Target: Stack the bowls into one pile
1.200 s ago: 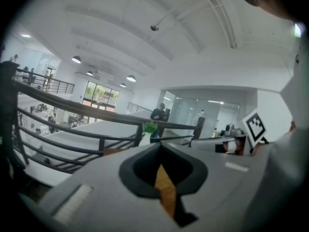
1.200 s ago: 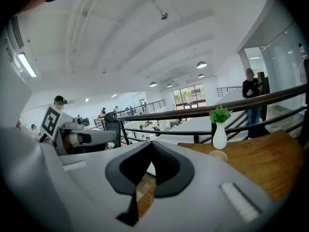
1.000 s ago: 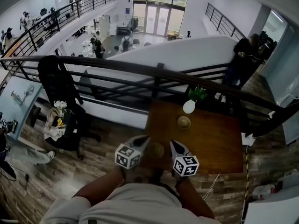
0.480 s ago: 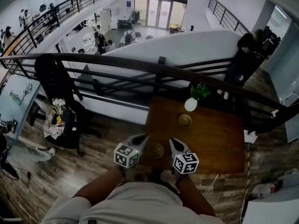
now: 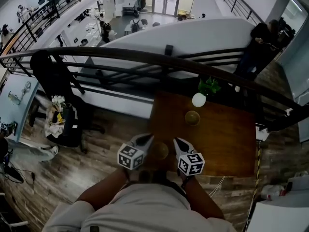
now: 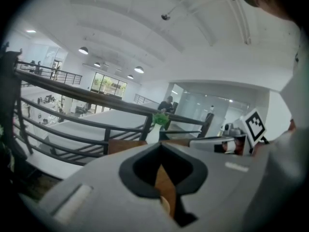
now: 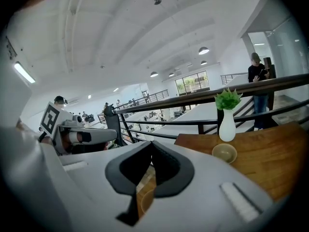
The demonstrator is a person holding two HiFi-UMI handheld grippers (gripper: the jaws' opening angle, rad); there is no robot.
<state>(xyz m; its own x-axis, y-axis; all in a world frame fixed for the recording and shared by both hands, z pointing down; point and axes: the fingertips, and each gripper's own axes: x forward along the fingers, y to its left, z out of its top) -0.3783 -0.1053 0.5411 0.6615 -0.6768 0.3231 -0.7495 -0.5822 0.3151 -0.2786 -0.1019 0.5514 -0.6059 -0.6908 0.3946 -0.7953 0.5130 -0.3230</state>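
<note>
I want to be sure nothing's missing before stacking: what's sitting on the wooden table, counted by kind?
Bowls: 2
White vase with green plant: 1
Total: 3

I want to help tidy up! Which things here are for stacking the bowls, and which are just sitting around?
For the job:
- near bowl
- far bowl
- left tongs, shut
- right tongs, shut

Just sitting around:
- white vase with a green plant
- wooden table, which only holds the bowls
- person standing far off
</note>
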